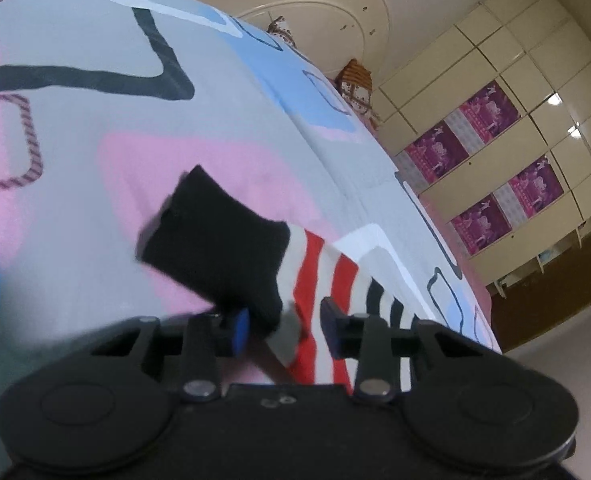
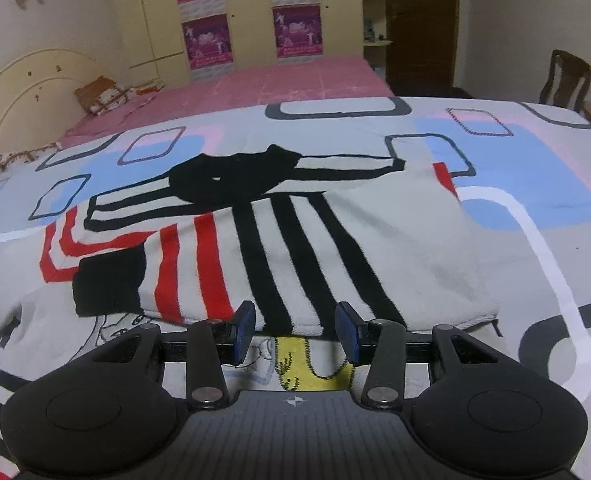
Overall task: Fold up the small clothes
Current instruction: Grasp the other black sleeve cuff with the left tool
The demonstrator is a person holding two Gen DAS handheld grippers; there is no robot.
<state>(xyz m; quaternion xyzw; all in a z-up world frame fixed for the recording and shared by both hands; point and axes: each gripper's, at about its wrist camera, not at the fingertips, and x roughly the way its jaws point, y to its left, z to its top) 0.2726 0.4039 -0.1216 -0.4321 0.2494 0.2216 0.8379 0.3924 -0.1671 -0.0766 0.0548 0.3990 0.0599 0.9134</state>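
The left claw point(image 1: 285, 330) has its jaws partly apart around the black cuff point(image 1: 215, 248) of a striped sweater point(image 2: 295, 248), pads not visibly pressing it. The right claw point(image 2: 295, 330) stands apart, empty, at the sweater's near edge. The sweater lies spread on the bed point(image 2: 535, 240), wardrobe point(image 2: 247, 12) behind.

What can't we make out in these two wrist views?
- Left wrist: whether the left hand-held gripper pinches the sleeve cuff; motion blur.
- Right wrist: yellow print on the striped sweater, hidden by the right hand-held gripper.
- Right wrist: sweater's near hem, cut off below.
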